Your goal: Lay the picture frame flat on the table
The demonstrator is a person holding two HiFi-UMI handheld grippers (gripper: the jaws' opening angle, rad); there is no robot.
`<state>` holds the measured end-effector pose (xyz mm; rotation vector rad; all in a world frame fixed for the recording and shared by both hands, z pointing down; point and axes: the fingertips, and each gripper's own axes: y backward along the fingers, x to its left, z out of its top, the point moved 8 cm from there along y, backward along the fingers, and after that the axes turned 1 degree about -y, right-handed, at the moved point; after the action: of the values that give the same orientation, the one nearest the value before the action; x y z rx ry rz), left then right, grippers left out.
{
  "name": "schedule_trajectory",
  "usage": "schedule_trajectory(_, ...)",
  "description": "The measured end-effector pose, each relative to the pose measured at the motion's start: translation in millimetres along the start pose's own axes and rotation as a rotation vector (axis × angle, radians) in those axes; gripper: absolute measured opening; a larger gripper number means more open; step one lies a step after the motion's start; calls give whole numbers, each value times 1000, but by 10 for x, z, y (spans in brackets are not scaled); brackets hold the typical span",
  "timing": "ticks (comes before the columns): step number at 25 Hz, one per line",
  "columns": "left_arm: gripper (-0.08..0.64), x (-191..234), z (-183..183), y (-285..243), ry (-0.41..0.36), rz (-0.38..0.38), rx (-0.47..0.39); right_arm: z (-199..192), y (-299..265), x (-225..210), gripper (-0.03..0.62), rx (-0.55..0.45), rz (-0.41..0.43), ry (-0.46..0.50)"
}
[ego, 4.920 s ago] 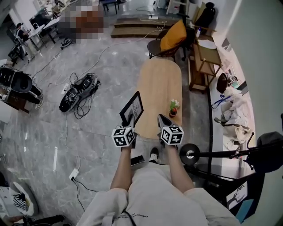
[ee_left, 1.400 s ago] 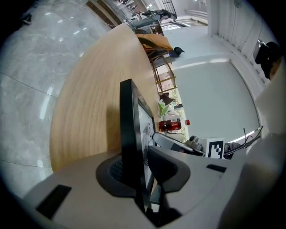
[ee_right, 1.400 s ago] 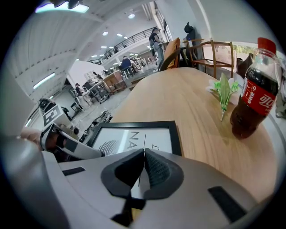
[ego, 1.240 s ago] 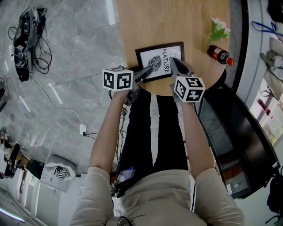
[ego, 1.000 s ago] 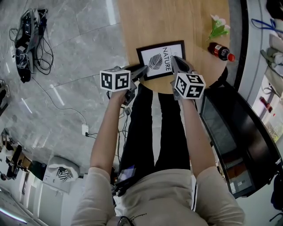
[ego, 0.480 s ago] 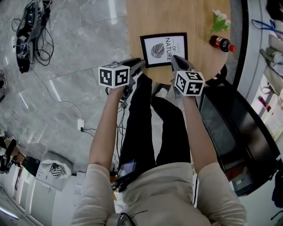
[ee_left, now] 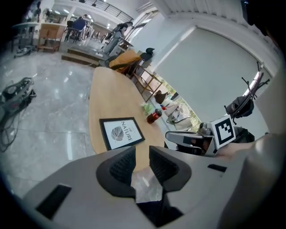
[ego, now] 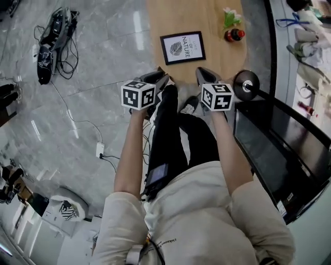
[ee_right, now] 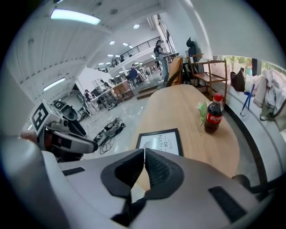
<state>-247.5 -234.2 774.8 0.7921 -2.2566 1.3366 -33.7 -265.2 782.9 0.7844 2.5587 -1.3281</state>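
- Two jaws of the left gripper [ego: 156, 80] stand a narrow gap apart with nothing between them. The gripper hangs short of the near table edge, above the person's legs, and touches nothing.
- Picture frame [ego: 182, 47]: lying flat, print side up, on the wooden table [ego: 176, 15] near its near end, well apart from both grippers. No corner overhangs the edge. Judgement: the task looks complete, with the frame fully supported.
- Right gripper [ego: 202, 75]: jaws pressed together, empty, likewise short of the table edge. Judgement: both grippers are held off so the frame is not disturbed.
- Cola bottle [ego: 234, 34] and small green plant [ego: 229, 18]: both upright to the right of the frame, apart from it. Judgement: neither crowds the frame, so the placement spot was free.
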Motion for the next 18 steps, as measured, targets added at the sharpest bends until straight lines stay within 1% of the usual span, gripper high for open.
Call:
schedule_trajectory(3, 100, -550, 89, 430, -109, 28, -45, 152, 641, 155, 35, -58, 6, 36)
schedule_trajectory(5, 100, -907, 112, 709, -184, 73, -51, 234, 1051, 254, 35, -92, 9, 46)
schedule_trajectory(6, 100, -1075, 119, 850, -202, 100, -61, 260, 1248, 308, 35, -108, 9, 37)
schedule_trajectory(7, 100, -1239, 125, 989, -196, 122, -83, 271, 1442, 370, 35, -121, 8, 19)
schedule_trajectory(10, 98, -1726, 111, 1342, -101, 136, -190, 219, 1990, 587, 35, -137, 0, -34)
schedule_trajectory(11, 98, -1879, 102, 1428, -99, 145, -215, 182, 2140, 657, 35, -137, -1, -41)
schedule_trajectory(12, 98, -2024, 98, 1496, -125, 167, -230, 145, 2268, 713, 35, -141, -1, -40)
schedule_trajectory(13, 98, -2157, 98, 1546, -168, 198, -240, 116, 2374, 753, 35, -147, 1, -30)
schedule_trajectory(15, 97, -2376, 94, 1609, -256, 262, -246, 96, 2539, 790, 35, -165, 1, 20)
schedule_trajectory(16, 97, -2459, 84, 1632, -283, 288, -248, 98, 2605, 797, 35, -175, -3, 46)
schedule_trajectory(18, 95, -2583, 59, 1666, -301, 313, -255, 116, 2709, 792, 35, -204, -9, 55)
